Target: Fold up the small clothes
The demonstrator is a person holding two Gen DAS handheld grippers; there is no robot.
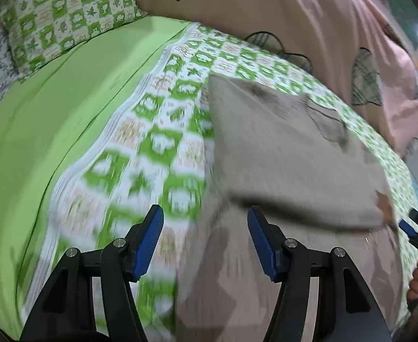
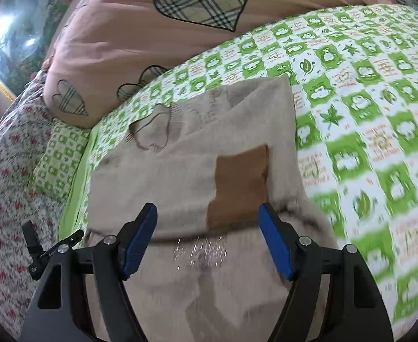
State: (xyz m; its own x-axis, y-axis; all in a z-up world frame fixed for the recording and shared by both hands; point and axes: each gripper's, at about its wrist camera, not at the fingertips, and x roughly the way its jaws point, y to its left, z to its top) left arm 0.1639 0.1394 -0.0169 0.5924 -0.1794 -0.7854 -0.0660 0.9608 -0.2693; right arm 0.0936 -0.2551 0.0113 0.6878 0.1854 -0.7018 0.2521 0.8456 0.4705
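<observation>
the right gripper [image 2: 207, 239] is hanging with its jaws wide over the near fold of the beige sweater [image 2: 186, 171], nothing pinched between the pads. the left gripper [image 1: 204, 239] is standing open too, empty, straddling the sweater's edge. the sweater is lying partly folded on the green patterned bedsheet [image 2: 365, 91], a brown patch [image 2: 240, 182] facing up. it looks like soft, light knit that is going to sag, so pinching a folded edge or corner seems best. i'm counting one sweater, two grippers, one pink blanket [image 2: 117, 37].
</observation>
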